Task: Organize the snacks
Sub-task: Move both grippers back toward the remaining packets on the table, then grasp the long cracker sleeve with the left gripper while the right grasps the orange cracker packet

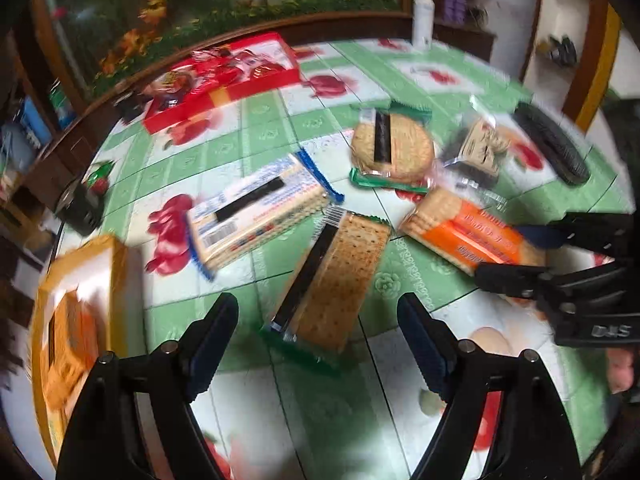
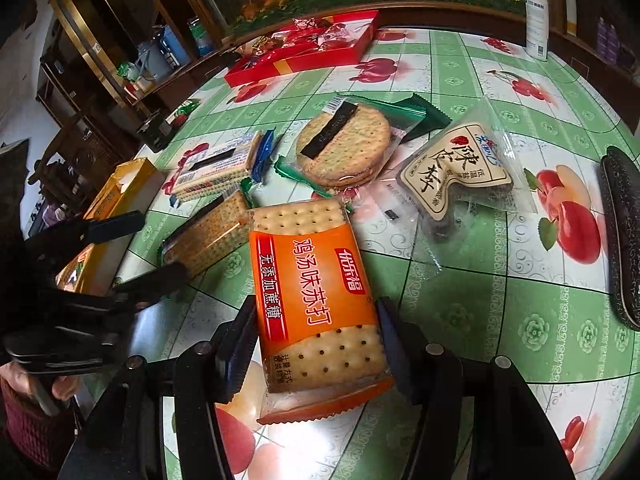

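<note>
My right gripper is shut on an orange soda-cracker pack; its fingers press both long sides, and it shows in the left wrist view too. My left gripper is open, its fingers on either side of a green-edged brown cracker pack on the table, seen also in the right wrist view. A blue-edged cracker pack, a round biscuit pack and a clear plum bag lie beyond. A red box holds red sweets at the far left.
A yellow open box stands at the left table edge. A dark glasses case lies at the right. A white bottle stands at the far edge. The green fruit-print tablecloth covers the round table.
</note>
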A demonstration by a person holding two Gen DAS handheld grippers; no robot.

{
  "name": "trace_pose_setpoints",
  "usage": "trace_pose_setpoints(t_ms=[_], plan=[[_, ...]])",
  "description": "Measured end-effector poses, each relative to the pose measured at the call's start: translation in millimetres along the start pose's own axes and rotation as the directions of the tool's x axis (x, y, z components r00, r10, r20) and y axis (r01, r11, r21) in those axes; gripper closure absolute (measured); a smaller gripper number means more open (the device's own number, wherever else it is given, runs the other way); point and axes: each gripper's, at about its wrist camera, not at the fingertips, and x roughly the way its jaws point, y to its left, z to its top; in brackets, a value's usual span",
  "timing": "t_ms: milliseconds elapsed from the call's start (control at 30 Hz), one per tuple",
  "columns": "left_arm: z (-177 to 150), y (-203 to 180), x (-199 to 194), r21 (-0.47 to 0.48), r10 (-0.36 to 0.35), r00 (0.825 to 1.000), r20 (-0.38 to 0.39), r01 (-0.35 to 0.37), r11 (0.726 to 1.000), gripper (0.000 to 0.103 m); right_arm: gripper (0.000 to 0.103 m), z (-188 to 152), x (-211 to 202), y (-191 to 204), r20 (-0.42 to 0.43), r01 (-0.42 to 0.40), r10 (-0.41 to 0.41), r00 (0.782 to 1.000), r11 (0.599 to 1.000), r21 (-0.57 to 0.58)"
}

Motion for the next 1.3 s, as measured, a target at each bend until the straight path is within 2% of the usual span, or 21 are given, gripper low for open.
trace_pose_setpoints(t_ms=[133, 167, 200, 233, 367, 467, 567, 733, 767, 800, 967, 1167, 1233, 1267, 1300], plan=[[-0.3, -13.0, 25.0, 0.037, 0.007, 1.000, -0.018, -0.007, 0.999, 0.022, 0.041, 0.4, 0.0, -2.3, 0.001, 0.003, -0.003, 1.000, 1.000, 0.002], [-1.4, -12.1, 23.5, 0.024, 0.007, 1.000, 0.008, -0.007, 1.000, 0.031, 0.041, 0.2, 0.0, -2.6, 0.001, 0.003, -0.003, 1.000, 1.000, 0.002], [-2.2, -10.1, 22.6, -0.002, 0.012, 1.000, 0.024, -0.012, 1.000, 0.048, 0.041, -0.1, 0.1, -1.5, 0.000, 0.005, -0.005, 1.000, 1.000, -0.002], [-2.1, -9.2, 19.6, -0.012, 0.001, 1.000, 0.026, -0.001, 1.000, 0.052, 0.041, 0.0, -0.3, -1.6, 0.001, 0.006, -0.006, 1.000, 1.000, -0.007], [-11.5, -12.1, 13.6, -0.043, -0.008, 0.998, 0.062, 0.011, 0.999, 0.054, 0.041, -1.7, 1.6, 5.3, 0.004, 0.027, -0.026, 1.000, 0.999, -0.032], [-19.4, -15.1, 12.6, -0.067, 0.028, 0.995, 0.091, -0.021, 0.998, 0.054, 0.041, -4.9, 6.1, 16.5, 0.009, 0.088, -0.087, 0.996, 0.993, -0.084], [-18.6, -20.2, 13.5, -0.046, 0.051, 0.994, 0.099, -0.047, 0.998, 0.054, 0.041, -7.7, 9.5, 25.1, 0.019, 0.144, -0.142, 0.990, 0.981, -0.132], [-21.1, -13.4, 15.6, -0.081, 0.021, 0.992, 0.124, -0.011, 0.997, 0.053, 0.040, -11.2, 13.3, 33.1, 0.022, 0.207, -0.207, 0.978, 0.955, -0.211], [-21.4, -10.9, 16.4, -0.093, 0.017, 0.991, 0.129, -0.005, 0.996, 0.050, 0.039, -11.8, 13.4, 34.1, 0.028, 0.220, -0.220, 0.975, 0.950, -0.222], [-22.3, -8.9, 17.3, -0.108, 0.019, 0.991, 0.132, -0.005, 0.994, 0.045, 0.038, -11.8, 13.4, 33.9, 0.030, 0.226, -0.225, 0.974, 0.949, -0.220], [-21.6, 0.3, 21.4, -0.160, 0.004, 0.993, 0.116, 0.015, 0.987, 0.035, 0.031, -10.6, 13.9, 27.8, 0.030, 0.224, -0.223, 0.974, 0.956, -0.190], [-20.6, -1.5, 21.5, -0.146, 0.013, 0.994, 0.106, 0.002, 0.989, 0.035, 0.031, -10.4, 14.4, 28.4, 0.029, 0.231, -0.229, 0.973, 0.957, -0.175], [-21.4, -3.5, 19.9, -0.134, 0.000, 0.994, 0.113, 0.015, 0.991, 0.049, 0.042, -11.0, 12.8, 29.5, 0.036, 0.231, -0.228, 0.973, 0.958, -0.173], [-21.6, -4.6, 18.8, -0.127, -0.005, 0.993, 0.117, 0.020, 0.992, 0.055, 0.043, -11.3, 12.2, 30.5, 0.040, 0.234, -0.231, 0.972, 0.956, -0.175], [-22.2, -7.6, 18.0, -0.112, 0.009, 0.993, 0.122, 0.005, 0.994, 0.055, 0.043, -11.7, 11.8, 31.0, 0.045, 0.237, -0.232, 0.972, 0.956, -0.174]])
